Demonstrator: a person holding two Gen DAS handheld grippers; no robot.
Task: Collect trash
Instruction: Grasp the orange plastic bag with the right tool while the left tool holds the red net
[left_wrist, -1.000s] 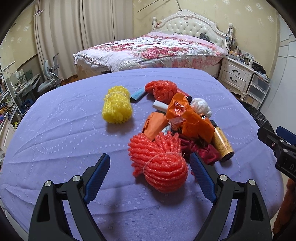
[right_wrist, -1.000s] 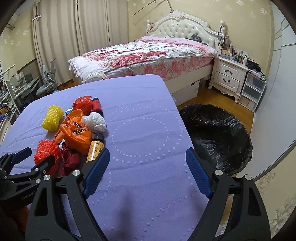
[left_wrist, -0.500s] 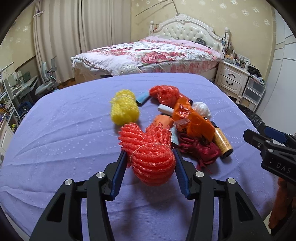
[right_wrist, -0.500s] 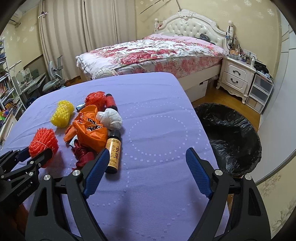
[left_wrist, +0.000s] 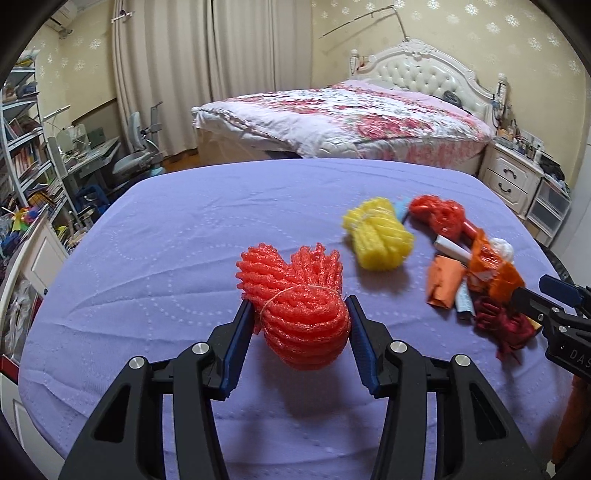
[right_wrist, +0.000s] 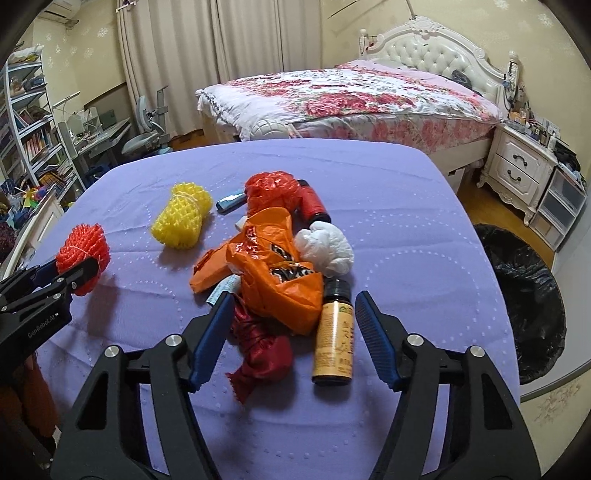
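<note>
Left hand-held gripper was clamped on the red foam net, centre frame above the table; light, springy, best pinched mid-bundle. Right hand-held gripper, jaws just narrowed, straddled the pile unclamped.

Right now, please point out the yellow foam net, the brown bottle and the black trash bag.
yellow foam net (right_wrist: 181, 218): right wrist view, middle of the bundle.
brown bottle (right_wrist: 333, 334): right wrist view, its label.
black trash bag (right_wrist: 524, 295): right wrist view, inner lining.

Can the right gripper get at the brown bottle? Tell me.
Probably yes. The right gripper is open with the bottle lying between its fingers. An orange bag and red wrapper crowd its left side.
</note>
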